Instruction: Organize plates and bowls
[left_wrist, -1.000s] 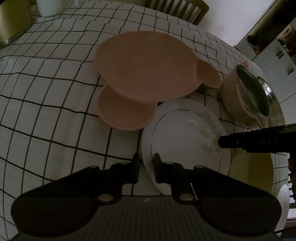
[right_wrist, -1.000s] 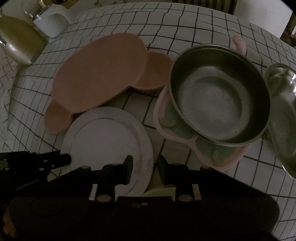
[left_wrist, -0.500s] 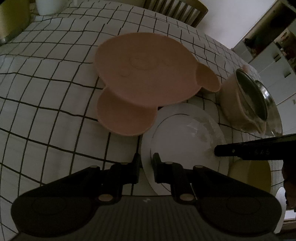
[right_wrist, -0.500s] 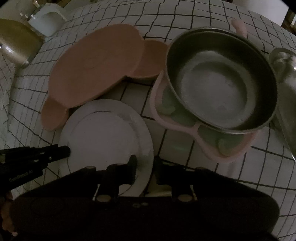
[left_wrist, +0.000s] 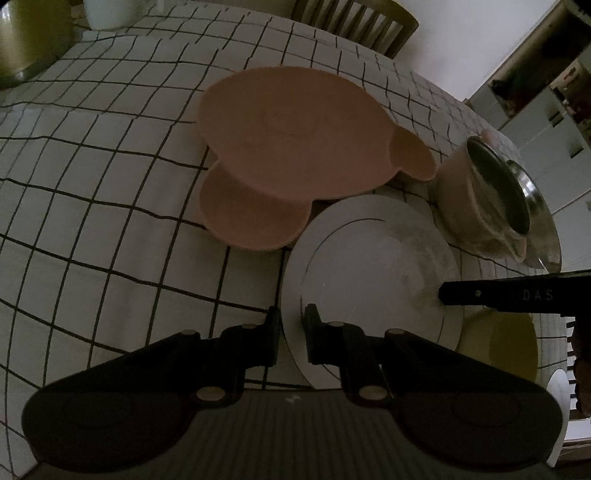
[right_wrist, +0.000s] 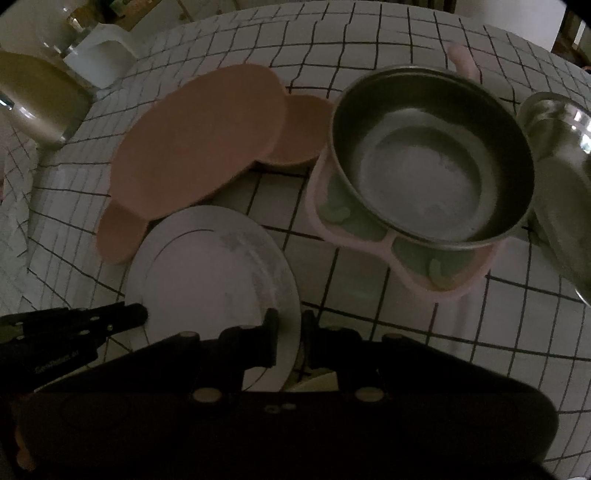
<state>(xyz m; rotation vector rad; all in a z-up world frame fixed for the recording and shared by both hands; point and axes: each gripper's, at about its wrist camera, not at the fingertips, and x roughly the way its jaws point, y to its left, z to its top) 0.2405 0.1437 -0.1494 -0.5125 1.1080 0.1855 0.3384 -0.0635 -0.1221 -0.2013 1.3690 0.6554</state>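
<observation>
left gripper (left_wrist: 291, 332): fingers clamp white plate (left_wrist: 369, 273) rim | right gripper (right_wrist: 290, 341): closing on plate rim, marked "DAS"

- The letters "DAS" stand in faint print on the side of the right gripper (left_wrist: 517, 295), seen from the left wrist.
- Small pale lettering on the left gripper (right_wrist: 55, 360) is too blurred to read.
</observation>
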